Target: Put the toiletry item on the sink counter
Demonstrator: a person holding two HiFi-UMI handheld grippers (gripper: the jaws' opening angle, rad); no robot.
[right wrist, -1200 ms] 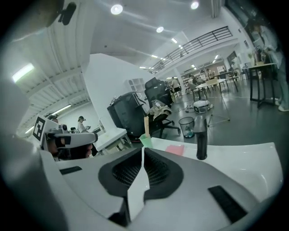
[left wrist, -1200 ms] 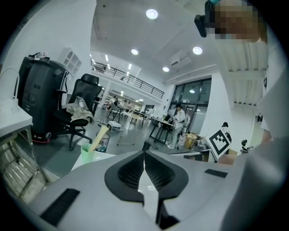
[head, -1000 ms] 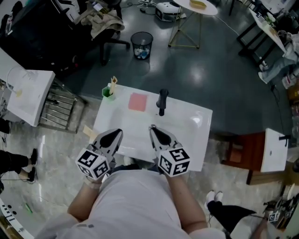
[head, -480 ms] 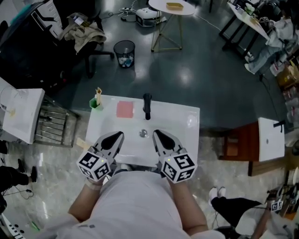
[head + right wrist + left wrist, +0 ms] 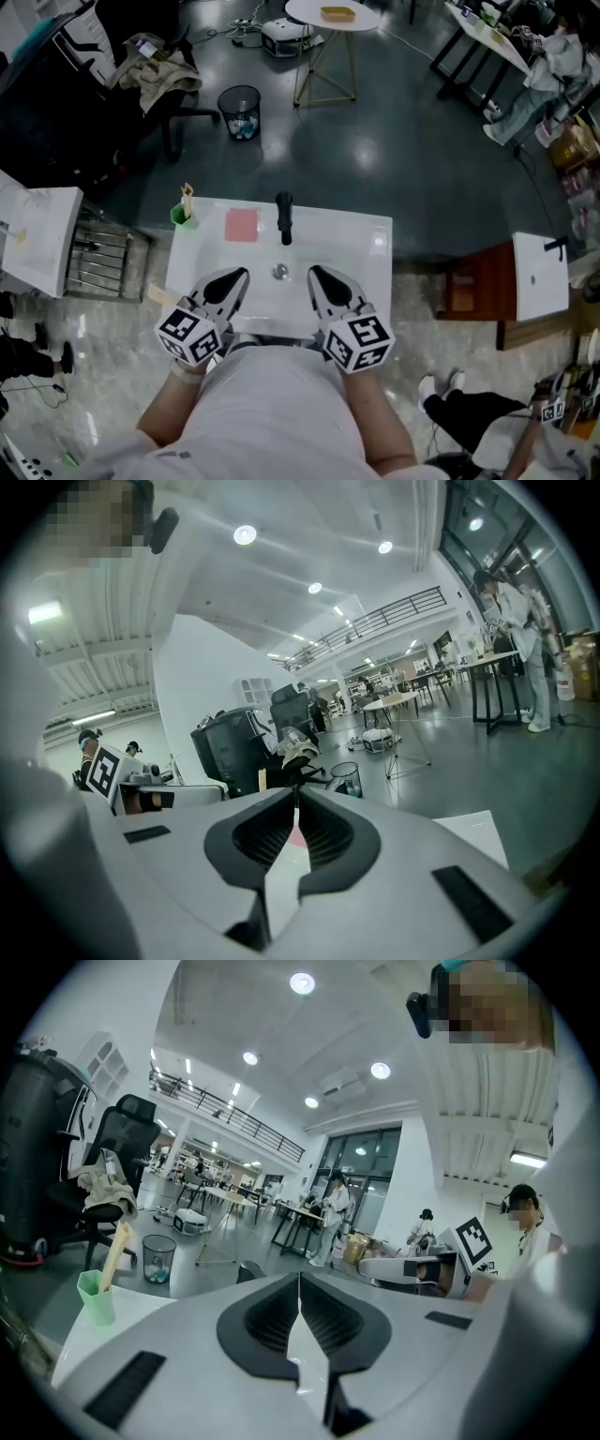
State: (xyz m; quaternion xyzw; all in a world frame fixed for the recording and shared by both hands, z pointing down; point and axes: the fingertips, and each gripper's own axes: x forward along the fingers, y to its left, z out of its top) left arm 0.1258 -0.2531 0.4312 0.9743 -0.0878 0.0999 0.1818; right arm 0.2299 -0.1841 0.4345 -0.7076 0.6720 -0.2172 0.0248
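A white sink counter (image 5: 375,246) lies below me with a black faucet (image 5: 284,217) at its back and a drain (image 5: 279,272) in the basin. A green cup (image 5: 183,217) holding a pale stick stands at the back left corner, also in the left gripper view (image 5: 96,1296). A flat pink item (image 5: 241,225) lies next to the faucet. My left gripper (image 5: 239,275) (image 5: 300,1274) and right gripper (image 5: 316,272) (image 5: 296,810) hover over the basin's near half, either side of the drain. Both are shut and hold nothing.
A wire trash bin (image 5: 239,99), a chair draped with clothes (image 5: 155,66) and a round table (image 5: 333,14) stand on the dark floor beyond. Another white basin (image 5: 37,239) with a wire rack (image 5: 108,262) sits at left; a brown stand and white basin (image 5: 539,291) at right.
Both grippers have shifted to the right relative to the sink and now flank the drain. The view has drifted, so the sink sits further left. Both jaws stay shut.
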